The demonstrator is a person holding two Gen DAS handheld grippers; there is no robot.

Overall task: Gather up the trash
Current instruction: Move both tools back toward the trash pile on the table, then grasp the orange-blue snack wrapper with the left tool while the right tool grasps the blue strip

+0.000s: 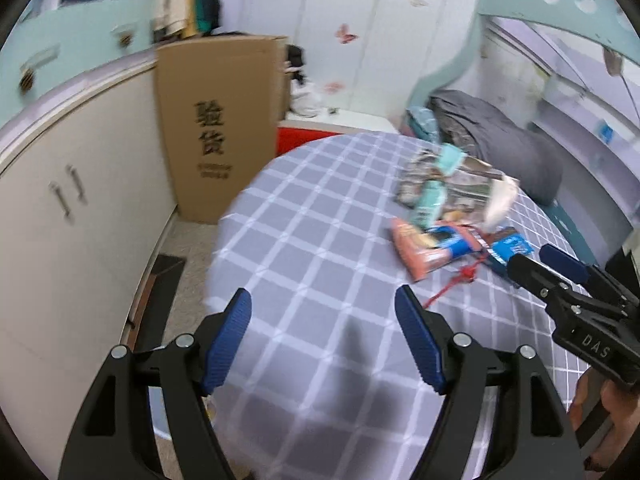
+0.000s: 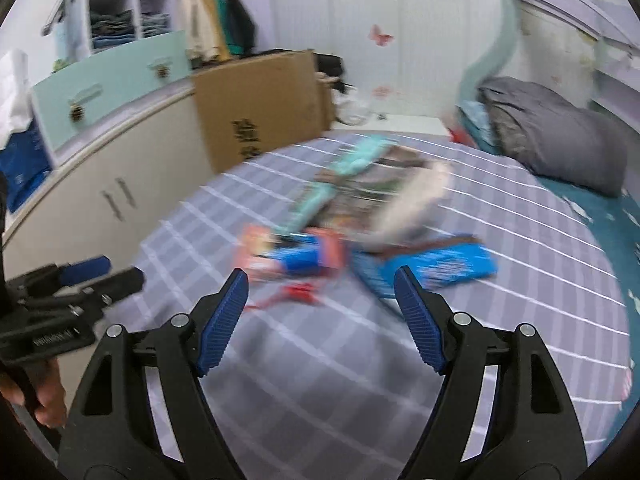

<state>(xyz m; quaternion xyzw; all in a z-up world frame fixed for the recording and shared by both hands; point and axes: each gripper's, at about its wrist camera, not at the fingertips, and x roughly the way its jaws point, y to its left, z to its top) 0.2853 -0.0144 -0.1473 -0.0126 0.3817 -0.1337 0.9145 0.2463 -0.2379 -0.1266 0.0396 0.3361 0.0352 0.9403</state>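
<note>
Between the blue pads of the left tongs (image 1: 323, 340) lay nothing but checked bedsheet (image 1: 304, 240); the jaws stood wide and empty above the bed. The right tongs (image 2: 321, 320) were equally wide and empty, pointing down toward the litter ahead of them.

Just beyond the right tongs lay a small red scrap (image 2: 298, 294), and past it the main scatter of trash: an orange snack wrapper (image 1: 416, 250), a blue wrapper (image 2: 452, 266) and another blue packet (image 2: 298, 258) beside it, all flat on the sheet. Farther on sat teal packets (image 1: 430, 200) and a whitish crumpled piece (image 1: 500, 200) on top of what looked like a printed bag or magazine (image 1: 460, 178); blur hid the details. A grey pillow (image 2: 560, 136) lay at the head of the bed, well apart from the pile, and a tall cardboard box (image 1: 216, 128) stood on the floor beside the cabinet (image 1: 80, 208).

Judged from this, collection had not visibly begun: every piece was still on the bed, none was gripped, and no bin or bag for the trash was in sight. All the picking appeared to remain.
</note>
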